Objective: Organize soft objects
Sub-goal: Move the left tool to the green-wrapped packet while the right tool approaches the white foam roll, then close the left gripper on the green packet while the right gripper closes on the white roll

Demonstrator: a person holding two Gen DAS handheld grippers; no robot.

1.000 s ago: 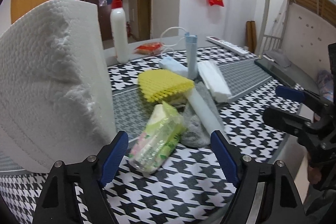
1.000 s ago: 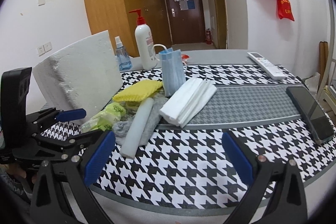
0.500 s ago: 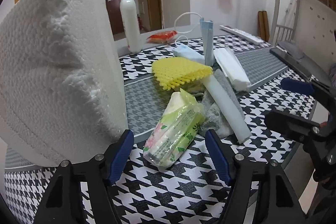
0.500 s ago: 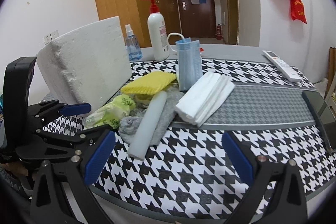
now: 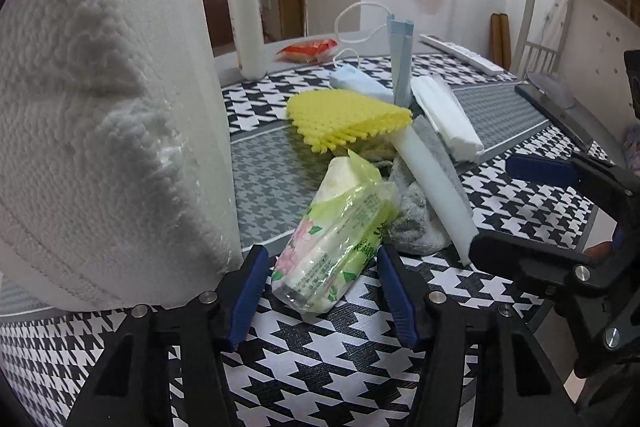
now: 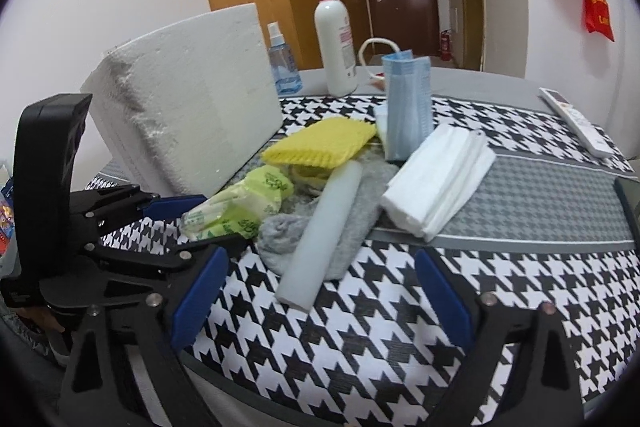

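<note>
The tissue pack (image 5: 340,235) in green flowered wrap lies near the front edge of the houndstooth table (image 5: 320,359), its near end between the blue pads of the left gripper (image 5: 320,291), whose jaws are closing around it with a sliver of gap still showing on each side. To the pack's left a large white foam block (image 5: 108,115) stands upright, just beside the left finger, leaving little room on that side. To its right a crumpled grey cloth (image 5: 416,223) touches the pack, and a pale foam tube (image 5: 432,187) lies slanted across the cloth. Behind them sit a yellow ridged sponge (image 5: 348,115), a folded white cloth stack (image 6: 440,175), and blue face masks (image 6: 408,103), one pack standing on edge. A pump bottle (image 6: 334,39) and a small spray bottle (image 6: 282,63) stand at the far side, with a remote control (image 6: 576,121) near the right rim. The right gripper (image 6: 320,295) hovers over the open patterned cloth at the front edge, jaws wide apart and starting to close on nothing, pointing toward the tube's near end.
</note>
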